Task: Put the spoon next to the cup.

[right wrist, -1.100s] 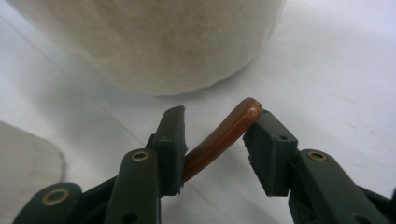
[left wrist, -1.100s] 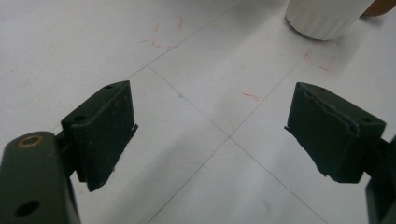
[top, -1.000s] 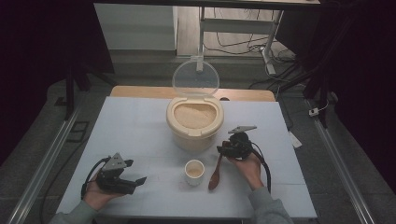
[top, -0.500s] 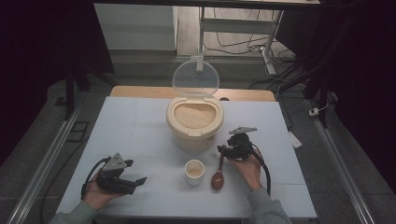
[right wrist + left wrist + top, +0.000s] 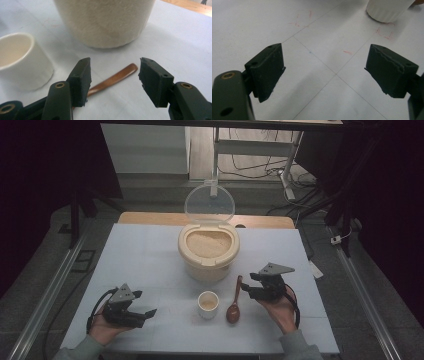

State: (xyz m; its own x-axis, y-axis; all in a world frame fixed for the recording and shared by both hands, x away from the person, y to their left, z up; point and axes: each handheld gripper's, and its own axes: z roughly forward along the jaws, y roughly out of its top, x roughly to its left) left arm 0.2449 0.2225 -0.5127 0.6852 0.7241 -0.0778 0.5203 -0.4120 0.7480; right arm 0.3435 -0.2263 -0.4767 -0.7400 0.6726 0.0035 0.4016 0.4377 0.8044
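A brown wooden spoon [image 5: 233, 307] lies flat on the white table [image 5: 150, 260], its bowl near the front and its handle pointing toward the container. Just left of it stands a small white cup [image 5: 208, 304]. My right gripper [image 5: 246, 289] sits just right of the spoon handle. Its jaws have just been opening and now stand open, apart from the spoon handle [image 5: 117, 76], which rests on the table beyond them. My left gripper [image 5: 146, 313] rests open near the front left, with bare table between its jaws [image 5: 324, 72]. The cup's base [image 5: 387, 10] shows beyond it.
A cream rice container [image 5: 208, 252] full of grain stands mid-table with its clear lid [image 5: 210, 204] tipped up behind it. In the right gripper view its wall [image 5: 105, 22] rises close ahead, with the cup [image 5: 22, 60] at the left. A wooden strip [image 5: 150, 218] borders the far edge.
The right gripper let go of the spoon, which now lies on the table. The right hand has drawn back to the right, its jaws wider. The left gripper has not moved.
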